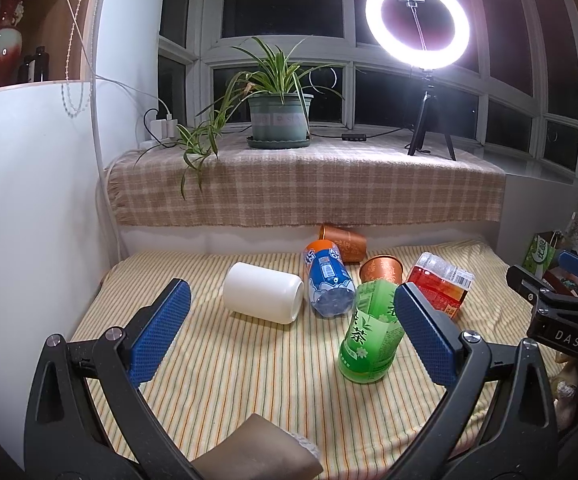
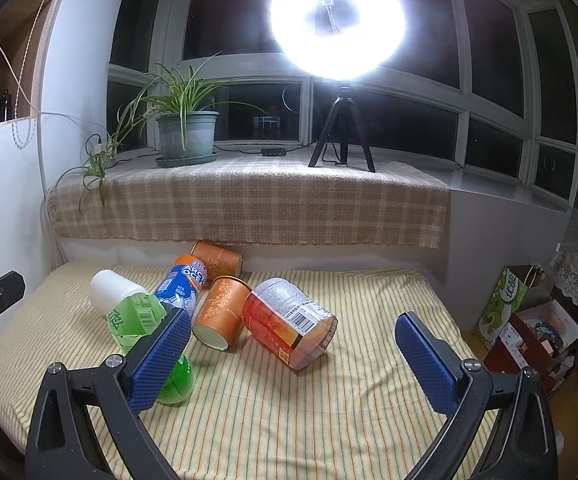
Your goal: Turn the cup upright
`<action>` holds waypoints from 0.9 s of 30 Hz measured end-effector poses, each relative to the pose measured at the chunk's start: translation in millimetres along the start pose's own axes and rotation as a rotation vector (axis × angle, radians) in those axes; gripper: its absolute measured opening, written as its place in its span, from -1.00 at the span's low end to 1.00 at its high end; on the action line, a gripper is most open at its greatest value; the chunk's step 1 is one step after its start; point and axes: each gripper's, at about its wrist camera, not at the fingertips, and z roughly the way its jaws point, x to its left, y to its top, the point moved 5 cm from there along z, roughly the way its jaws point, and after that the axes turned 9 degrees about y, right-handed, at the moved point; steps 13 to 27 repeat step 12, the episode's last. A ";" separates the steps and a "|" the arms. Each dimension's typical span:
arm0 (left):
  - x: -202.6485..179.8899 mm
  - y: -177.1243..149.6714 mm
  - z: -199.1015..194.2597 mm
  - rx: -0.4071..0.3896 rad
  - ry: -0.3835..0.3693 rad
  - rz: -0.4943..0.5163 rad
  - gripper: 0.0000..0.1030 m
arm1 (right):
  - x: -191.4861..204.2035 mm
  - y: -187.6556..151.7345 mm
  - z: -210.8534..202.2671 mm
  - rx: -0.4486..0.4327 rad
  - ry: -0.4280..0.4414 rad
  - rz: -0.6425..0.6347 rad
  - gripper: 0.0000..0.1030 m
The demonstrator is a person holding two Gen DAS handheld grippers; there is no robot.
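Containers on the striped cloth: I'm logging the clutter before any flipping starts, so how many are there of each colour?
White: 1, the white cup
Blue: 1, the blue bottle
Green: 1, the green bottle
Red: 1, the red bottle
Copper: 2, the near copper cup and the far copper cup
Total: 6, all lying on their sides.

Before me: dark night windows (image 1: pixel 289 0) in white frames; lit ring light (image 1: pixel 417 22) on tripod; potted spider plant (image 1: pixel 279 114) on my checked-cloth sill (image 1: pixel 309 188); white wall (image 1: pixel 29 200) at left; striped cloth (image 2: pixel 289 400) below.
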 end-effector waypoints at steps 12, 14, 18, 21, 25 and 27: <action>6.6 2.7 -0.1 -0.022 0.025 0.006 1.00 | -1.2 -0.2 -0.8 0.000 0.001 0.001 0.99; 6.6 2.7 -0.1 -0.022 0.025 0.006 1.00 | -1.2 -0.2 -0.8 0.000 0.001 0.001 0.99; 6.6 2.7 -0.1 -0.022 0.025 0.006 1.00 | -1.2 -0.2 -0.8 0.000 0.001 0.001 0.99; 6.6 2.7 -0.1 -0.022 0.025 0.006 1.00 | -1.2 -0.2 -0.8 0.000 0.001 0.001 0.99; 6.6 2.7 -0.1 -0.022 0.025 0.006 1.00 | -1.2 -0.2 -0.8 0.000 0.001 0.001 0.99; 6.6 2.7 -0.1 -0.022 0.025 0.006 1.00 | -1.2 -0.2 -0.8 0.000 0.001 0.001 0.99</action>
